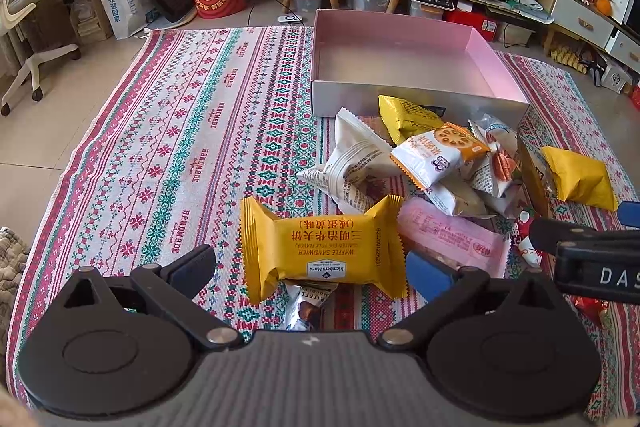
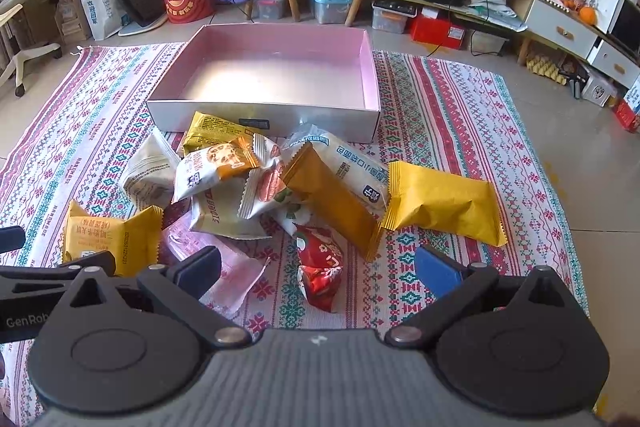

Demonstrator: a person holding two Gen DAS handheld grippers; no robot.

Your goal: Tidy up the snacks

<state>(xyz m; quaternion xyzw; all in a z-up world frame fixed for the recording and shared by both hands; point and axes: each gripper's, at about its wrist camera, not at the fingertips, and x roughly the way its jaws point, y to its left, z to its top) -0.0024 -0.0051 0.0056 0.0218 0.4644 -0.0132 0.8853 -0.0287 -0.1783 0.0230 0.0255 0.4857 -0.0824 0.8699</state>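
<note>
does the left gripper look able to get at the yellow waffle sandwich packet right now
Probably yes. The left gripper is open, and the yellow waffle sandwich packet lies right between its fingers on top of the pile's near edge, nothing covering it. The right gripper sits off to the side, clear of it.

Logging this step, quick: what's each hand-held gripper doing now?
Left hand-held gripper: open, astride the waffle pack, not clamped.
Right hand-held gripper: open, holding nothing.
</note>
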